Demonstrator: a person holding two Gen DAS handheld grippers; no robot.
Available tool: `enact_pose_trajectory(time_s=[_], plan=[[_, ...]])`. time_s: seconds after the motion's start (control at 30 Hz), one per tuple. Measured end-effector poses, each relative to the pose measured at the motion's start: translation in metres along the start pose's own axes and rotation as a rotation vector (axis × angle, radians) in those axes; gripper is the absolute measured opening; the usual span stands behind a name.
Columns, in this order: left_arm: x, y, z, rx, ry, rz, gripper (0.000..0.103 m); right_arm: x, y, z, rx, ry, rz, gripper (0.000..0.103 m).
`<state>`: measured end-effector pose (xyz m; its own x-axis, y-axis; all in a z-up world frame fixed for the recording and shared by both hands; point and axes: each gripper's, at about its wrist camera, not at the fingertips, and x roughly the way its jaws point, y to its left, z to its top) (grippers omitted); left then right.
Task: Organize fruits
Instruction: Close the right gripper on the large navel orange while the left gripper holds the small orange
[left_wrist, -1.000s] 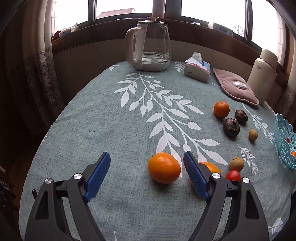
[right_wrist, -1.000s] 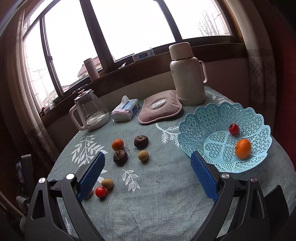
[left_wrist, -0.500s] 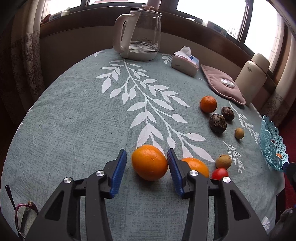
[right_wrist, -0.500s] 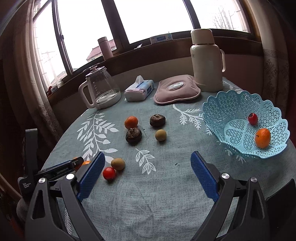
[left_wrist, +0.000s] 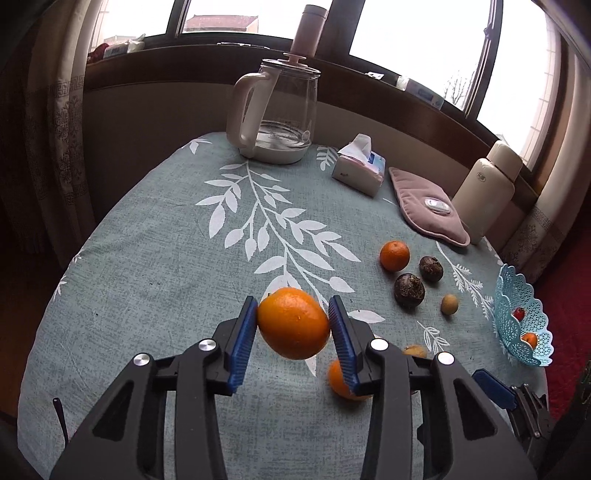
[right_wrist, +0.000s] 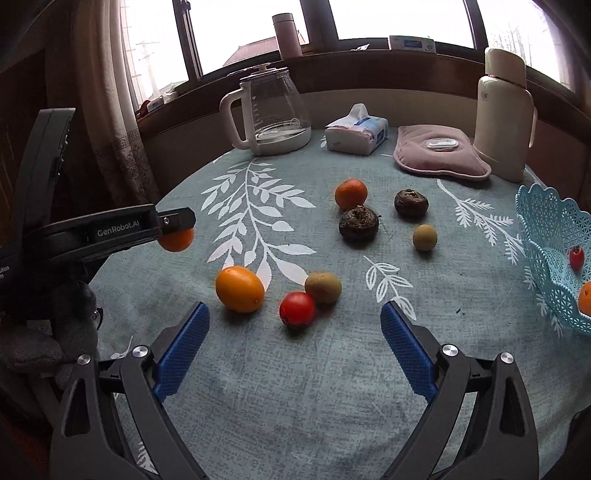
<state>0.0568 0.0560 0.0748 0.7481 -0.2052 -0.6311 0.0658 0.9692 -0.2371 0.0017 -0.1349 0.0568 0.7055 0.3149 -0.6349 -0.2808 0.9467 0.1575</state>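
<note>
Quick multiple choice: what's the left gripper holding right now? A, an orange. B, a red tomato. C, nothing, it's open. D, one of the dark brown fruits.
A: the left gripper has both blue pads pressed against an orange, which the right wrist view shows lifted off the table.

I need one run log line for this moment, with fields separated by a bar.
left hand-held gripper: shut on large orange, lifted off table | right hand-held gripper: open, holding nothing | blue basket: two fruits inside
</note>
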Motion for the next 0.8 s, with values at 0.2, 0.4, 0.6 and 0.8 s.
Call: enact_pose_trajectory(time_s=[0.2, 0.4, 0.6, 0.8], plan=[[-0.022, 0.003, 0.015, -0.01, -0.056, -0.018, 0.04, 0.023, 0.032, 0.008, -0.107, 0.022, 0.018, 0.095], [-0.032, 0.008, 0.021, -0.026, -0.075, -0.038, 0.04, 0.053, 0.051, 0.021, -0.169, 0.058, 0.013, 0.079], [-0.037, 0.014, 0.024, -0.047, -0.088, -0.048, 0.04, 0.076, 0.058, 0.019, -0.199, 0.126, 0.01, 0.067], [-0.035, 0.018, 0.024, -0.061, -0.084, -0.041, 0.04, 0.083, 0.05, 0.018, -0.159, 0.166, 0.023, 0.062]])
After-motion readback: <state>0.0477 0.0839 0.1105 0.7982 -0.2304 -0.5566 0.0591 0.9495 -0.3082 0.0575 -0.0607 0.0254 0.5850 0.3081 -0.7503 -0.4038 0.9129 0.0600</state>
